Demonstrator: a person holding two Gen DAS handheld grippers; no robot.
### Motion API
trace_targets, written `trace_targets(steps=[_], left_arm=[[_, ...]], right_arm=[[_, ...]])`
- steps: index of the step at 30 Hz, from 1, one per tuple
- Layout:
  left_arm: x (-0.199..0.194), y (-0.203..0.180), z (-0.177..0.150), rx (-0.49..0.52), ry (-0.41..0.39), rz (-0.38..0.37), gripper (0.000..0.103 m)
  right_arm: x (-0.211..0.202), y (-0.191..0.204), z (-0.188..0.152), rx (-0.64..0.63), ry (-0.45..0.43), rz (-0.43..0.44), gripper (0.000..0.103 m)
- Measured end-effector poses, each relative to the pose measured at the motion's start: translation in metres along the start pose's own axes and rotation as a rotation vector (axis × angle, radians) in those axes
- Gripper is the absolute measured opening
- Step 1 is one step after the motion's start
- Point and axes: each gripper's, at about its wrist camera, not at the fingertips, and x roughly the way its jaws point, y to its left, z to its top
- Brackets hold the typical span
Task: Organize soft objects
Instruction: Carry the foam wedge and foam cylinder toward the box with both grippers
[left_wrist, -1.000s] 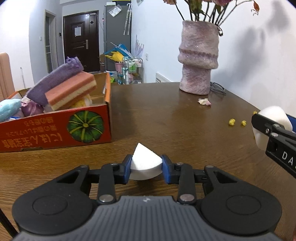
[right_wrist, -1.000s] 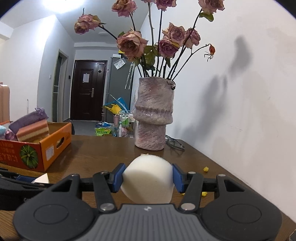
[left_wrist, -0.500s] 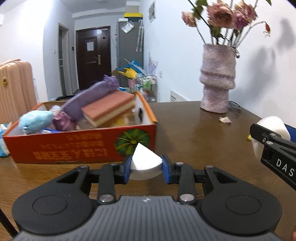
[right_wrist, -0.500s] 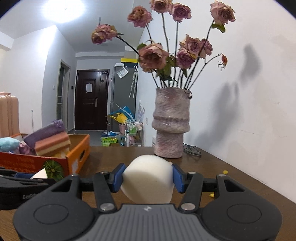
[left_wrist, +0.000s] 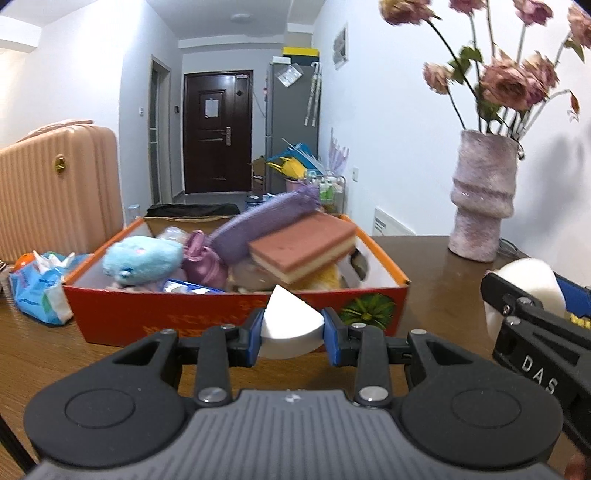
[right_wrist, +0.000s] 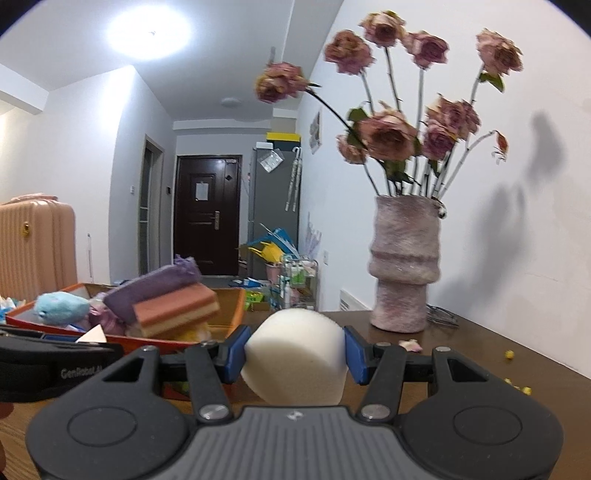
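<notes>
Glossy wooden table (left_wrist: 436, 295), matt cardboard box (left_wrist: 207, 317), porous white foam wedge (left_wrist: 290, 323).

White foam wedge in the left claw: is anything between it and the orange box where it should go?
Only the box's near wall faces the white foam wedge in the left claw. Inside, the pink sponge and purple roll pile high, leaving little room.

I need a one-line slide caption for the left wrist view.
Left gripper holds a white foam wedge before the orange box of soft objects.
</notes>
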Motion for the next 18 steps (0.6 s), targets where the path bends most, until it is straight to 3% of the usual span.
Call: trace_targets(steps=[18], left_arm=[[0.009,0.058,0.021,-0.049,-0.075,0.063,0.034]], right_arm=[[0.024,0.067,0.008,0.0,-0.048,0.065,0.053]])
